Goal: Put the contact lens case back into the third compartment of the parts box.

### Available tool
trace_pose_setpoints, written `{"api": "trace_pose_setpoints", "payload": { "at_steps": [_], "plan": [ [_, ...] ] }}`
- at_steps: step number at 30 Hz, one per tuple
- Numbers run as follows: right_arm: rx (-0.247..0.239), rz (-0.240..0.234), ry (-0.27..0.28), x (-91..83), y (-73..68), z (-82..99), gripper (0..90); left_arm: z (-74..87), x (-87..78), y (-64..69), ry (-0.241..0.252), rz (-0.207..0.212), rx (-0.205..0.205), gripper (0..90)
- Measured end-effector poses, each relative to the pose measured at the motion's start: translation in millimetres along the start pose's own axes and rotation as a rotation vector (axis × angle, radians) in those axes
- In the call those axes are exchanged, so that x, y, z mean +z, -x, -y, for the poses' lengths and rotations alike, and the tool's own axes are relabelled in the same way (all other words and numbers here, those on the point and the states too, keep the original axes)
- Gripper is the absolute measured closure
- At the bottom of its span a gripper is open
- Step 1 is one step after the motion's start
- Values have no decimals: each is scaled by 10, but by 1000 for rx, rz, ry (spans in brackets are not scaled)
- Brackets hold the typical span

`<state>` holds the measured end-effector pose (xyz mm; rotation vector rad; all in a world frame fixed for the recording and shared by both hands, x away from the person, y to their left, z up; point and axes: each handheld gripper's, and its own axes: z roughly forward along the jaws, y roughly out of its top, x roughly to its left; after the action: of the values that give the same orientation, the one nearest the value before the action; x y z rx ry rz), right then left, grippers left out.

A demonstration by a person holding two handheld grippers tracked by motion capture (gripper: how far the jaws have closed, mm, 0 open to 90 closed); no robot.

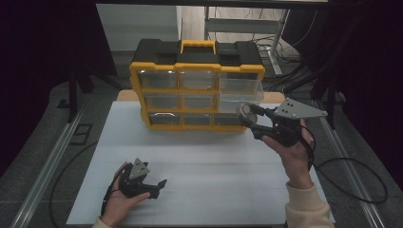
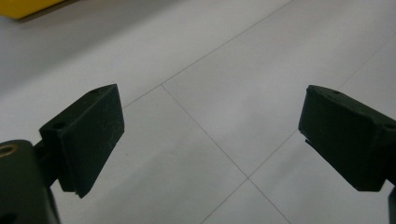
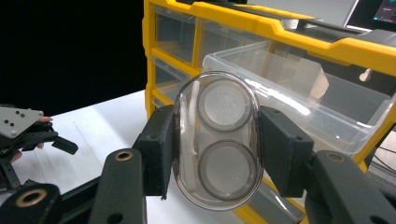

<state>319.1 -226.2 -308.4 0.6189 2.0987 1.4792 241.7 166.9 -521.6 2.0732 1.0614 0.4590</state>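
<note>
My right gripper [image 1: 252, 120] is shut on a clear oval case [image 1: 245, 112] with two round wells, held in the air just in front of the yellow and black drawer organizer [image 1: 197, 90]. In the right gripper view the case [image 3: 217, 140] stands upright between the two pads [image 3: 156, 149], right before a clear drawer [image 3: 299, 93] that is pulled out. That drawer [image 1: 241, 92] is in the organizer's right column, near the top. My left gripper [image 1: 159, 188] rests low at the table's front left, open [image 2: 210, 135], with nothing between its jaws.
The organizer stands at the far edge of the white tabletop [image 1: 214, 166]; its other clear drawers are pushed in. Cables lie on the floor right of the table [image 1: 351, 175]. Metal rails run along both sides of the table.
</note>
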Motion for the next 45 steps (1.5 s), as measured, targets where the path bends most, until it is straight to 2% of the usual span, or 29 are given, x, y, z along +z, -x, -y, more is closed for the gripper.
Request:
{"api": "trace_pose_setpoints", "payload": {
  "at_steps": [26, 36, 45],
  "plan": [
    [21, 60, 36, -48, 178, -294, 489, 0, -2, -2, -2, -1, 2, 75],
    [30, 88, 26, 37, 272, -416, 489, 0, -4, -3, -2, 0, 2, 75],
    [57, 102, 31, 167, 373, -491, 489, 2, -2, -9, -3, -1, -1, 75]
  ]
}}
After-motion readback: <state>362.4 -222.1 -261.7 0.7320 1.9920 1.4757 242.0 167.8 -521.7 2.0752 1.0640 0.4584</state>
